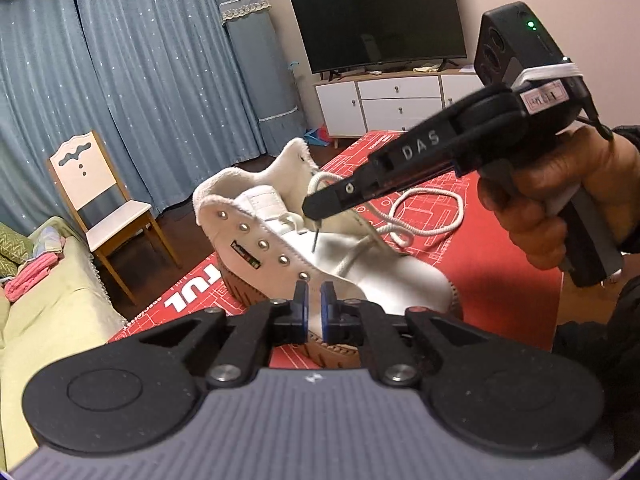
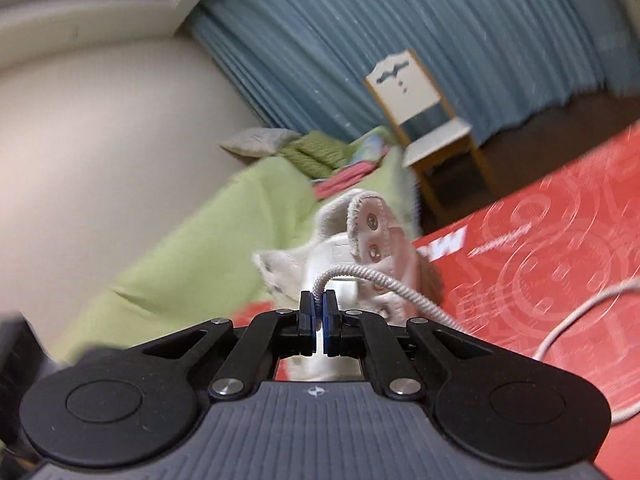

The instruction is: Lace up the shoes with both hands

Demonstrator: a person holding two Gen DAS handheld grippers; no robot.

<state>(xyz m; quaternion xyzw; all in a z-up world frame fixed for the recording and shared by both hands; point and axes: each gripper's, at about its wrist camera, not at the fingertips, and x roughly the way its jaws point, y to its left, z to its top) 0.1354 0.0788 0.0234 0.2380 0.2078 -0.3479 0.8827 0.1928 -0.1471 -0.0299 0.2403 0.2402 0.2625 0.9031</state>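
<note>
Blue-grey curtains cover the far wall of the room, beside a dark television on a white drawer cabinet. A sofa with a pale green cover runs along the near left side, pink and green textiles heaped on it, and a white-and-wood chair stands between sofa and curtains. The counter is spread with a red printed mat.

On the mat lies a white shoe with a brown sole, tipped on its side, a row of metal eyelets facing the left wrist camera. Its white lace loops loosely over the mat behind it.

The right gripper, held in a hand, hangs over the shoe's tongue, pinched tight on the lace near its end. The left gripper sits just before the lowest eyelet, its jaws a narrow gap apart with nothing between them.
</note>
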